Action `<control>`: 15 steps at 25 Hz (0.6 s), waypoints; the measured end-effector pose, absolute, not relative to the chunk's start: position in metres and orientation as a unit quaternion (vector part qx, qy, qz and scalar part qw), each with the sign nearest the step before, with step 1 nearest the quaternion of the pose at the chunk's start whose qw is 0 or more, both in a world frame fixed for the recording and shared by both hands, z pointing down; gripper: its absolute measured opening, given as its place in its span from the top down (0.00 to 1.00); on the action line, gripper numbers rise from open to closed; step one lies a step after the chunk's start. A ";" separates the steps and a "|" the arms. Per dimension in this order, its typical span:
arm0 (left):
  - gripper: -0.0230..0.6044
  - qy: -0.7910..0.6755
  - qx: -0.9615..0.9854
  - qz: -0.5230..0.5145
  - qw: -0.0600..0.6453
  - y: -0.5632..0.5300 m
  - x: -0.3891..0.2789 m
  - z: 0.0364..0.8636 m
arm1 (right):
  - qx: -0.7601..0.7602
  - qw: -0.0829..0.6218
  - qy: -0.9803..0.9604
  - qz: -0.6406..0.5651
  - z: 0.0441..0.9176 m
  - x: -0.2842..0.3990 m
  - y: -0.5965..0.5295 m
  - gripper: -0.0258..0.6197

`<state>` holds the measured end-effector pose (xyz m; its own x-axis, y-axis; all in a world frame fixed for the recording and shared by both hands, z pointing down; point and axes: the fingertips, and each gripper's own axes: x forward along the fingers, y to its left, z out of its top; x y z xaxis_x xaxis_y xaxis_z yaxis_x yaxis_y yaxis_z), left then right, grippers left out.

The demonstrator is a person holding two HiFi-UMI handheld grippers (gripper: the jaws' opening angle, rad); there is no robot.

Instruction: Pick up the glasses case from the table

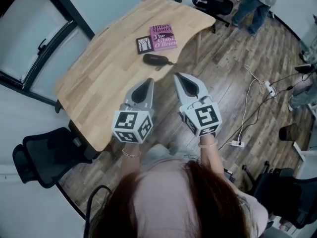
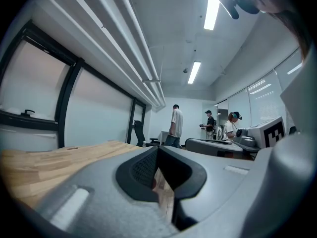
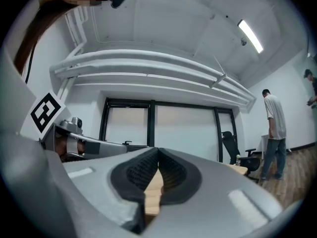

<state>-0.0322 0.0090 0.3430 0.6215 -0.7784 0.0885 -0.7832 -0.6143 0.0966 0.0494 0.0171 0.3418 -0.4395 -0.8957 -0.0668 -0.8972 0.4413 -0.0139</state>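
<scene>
2 grippers side by side over near part of table (image 1: 94, 78). Left gripper (image 1: 148, 82) jaws pressed together, empty. Right gripper (image 1: 178, 77) same. Glasses case (image 1: 155, 59) lies on table beyond tips, untouched, just near of pink book (image 1: 163, 37).

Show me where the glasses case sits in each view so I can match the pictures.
Head view: the glasses case lies on the wooden table, upper middle of the picture, just below the pink book.
Left gripper view: not in it.
Right gripper view: not in it.
Shared landmark: the wooden table, lower left in the left gripper view, and showing through the jaw gap in the right gripper view.
</scene>
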 end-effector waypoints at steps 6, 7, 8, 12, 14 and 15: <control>0.95 -0.440 0.895 0.024 0.071 -0.005 -0.028 0.350 | -0.517 0.034 0.855 0.008 0.349 0.048 0.001 0.96; 0.95 -0.440 0.895 0.024 0.073 -0.008 -0.028 0.351 | -0.516 0.034 0.856 0.011 0.349 0.047 -0.002 0.96; 0.95 -0.439 0.895 0.024 0.075 -0.011 -0.028 0.353 | -0.516 0.032 0.856 0.014 0.350 0.046 -0.006 0.96; 0.95 -0.436 0.896 0.027 0.080 -0.025 -0.027 0.359 | -0.518 0.014 0.855 0.026 0.358 0.044 -0.021 0.96; 0.95 -0.435 0.896 0.026 0.080 -0.034 -0.027 0.360 | -0.518 0.008 0.855 0.027 0.362 0.043 -0.030 0.95; 0.95 -0.435 0.897 0.025 0.079 -0.040 -0.028 0.360 | -0.518 0.006 0.855 0.027 0.363 0.043 -0.035 0.95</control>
<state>-0.0278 -0.0397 0.3602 0.6206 -0.7757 0.1144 -0.7838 -0.6094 0.1195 0.0428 -0.0354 0.3626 -0.4624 -0.8858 -0.0390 -0.8865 0.4610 0.0397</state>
